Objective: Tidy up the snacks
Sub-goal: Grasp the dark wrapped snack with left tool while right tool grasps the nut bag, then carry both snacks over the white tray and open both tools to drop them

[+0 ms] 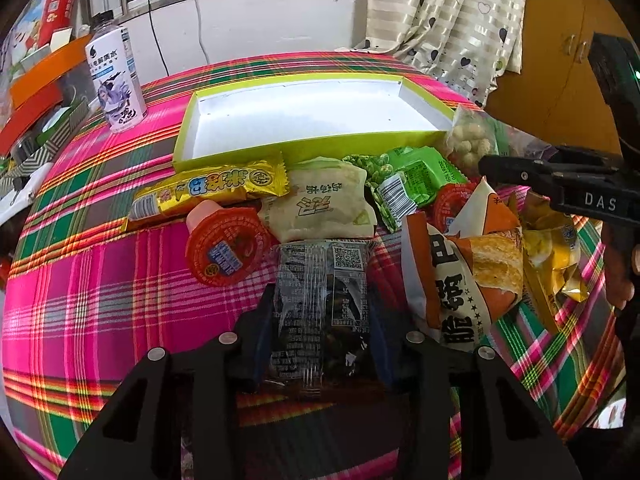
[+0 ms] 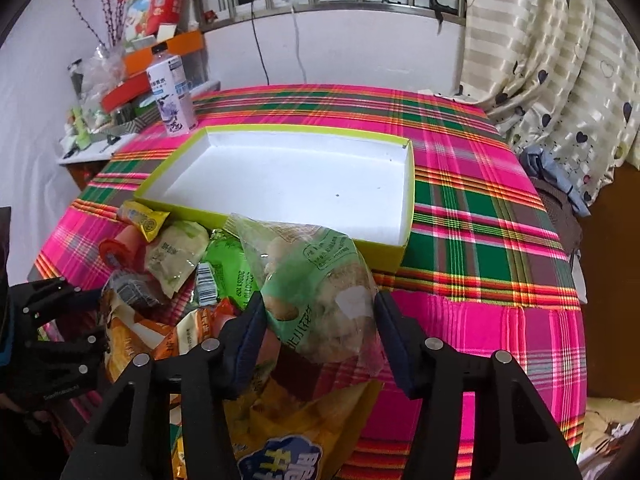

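Between the left claw (image 1: 320, 320) fingers sits a dark clear packet (image 1: 320, 304), pinched; only the right view shows the right claw (image 2: 320, 328) hugging a green puff bag (image 2: 320, 292) (box (image 2: 404, 248) just beyond).

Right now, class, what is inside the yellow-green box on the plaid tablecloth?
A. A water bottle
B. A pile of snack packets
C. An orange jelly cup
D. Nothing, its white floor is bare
D: the yellow-green box shows only its bare white floor, while the snack packets lie heaped in front of it and the water bottle stands behind its far left corner.
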A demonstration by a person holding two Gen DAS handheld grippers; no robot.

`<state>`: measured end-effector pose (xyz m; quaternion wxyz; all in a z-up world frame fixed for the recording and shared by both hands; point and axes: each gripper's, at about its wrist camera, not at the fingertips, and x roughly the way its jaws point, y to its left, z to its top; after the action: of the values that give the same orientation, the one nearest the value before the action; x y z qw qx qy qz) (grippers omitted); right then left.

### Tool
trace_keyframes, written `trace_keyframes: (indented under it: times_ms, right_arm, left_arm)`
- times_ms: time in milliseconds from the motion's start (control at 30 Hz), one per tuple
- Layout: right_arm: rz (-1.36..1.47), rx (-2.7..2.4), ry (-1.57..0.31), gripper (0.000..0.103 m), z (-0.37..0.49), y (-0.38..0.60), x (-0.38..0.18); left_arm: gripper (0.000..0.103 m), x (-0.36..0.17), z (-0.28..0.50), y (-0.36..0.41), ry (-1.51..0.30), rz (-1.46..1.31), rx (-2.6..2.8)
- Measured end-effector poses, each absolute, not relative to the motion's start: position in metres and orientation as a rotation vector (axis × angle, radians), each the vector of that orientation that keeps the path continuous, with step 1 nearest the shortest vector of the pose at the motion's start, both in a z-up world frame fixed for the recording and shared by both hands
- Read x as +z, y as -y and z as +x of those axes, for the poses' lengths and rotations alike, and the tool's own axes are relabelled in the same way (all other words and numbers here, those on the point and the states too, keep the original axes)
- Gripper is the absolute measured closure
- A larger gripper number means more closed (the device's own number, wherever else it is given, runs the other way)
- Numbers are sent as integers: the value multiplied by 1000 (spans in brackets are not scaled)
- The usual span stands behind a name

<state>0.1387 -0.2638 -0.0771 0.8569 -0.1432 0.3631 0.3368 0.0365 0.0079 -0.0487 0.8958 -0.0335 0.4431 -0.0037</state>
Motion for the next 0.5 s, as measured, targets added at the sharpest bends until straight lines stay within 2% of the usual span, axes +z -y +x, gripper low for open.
trace_keyframes:
  times_ms: [500]
  right_arm:
    - [-217,715,-690,50,114,283,-54]
  left_arm:
    - [62,-14,18,-16,-824,-114,-5]
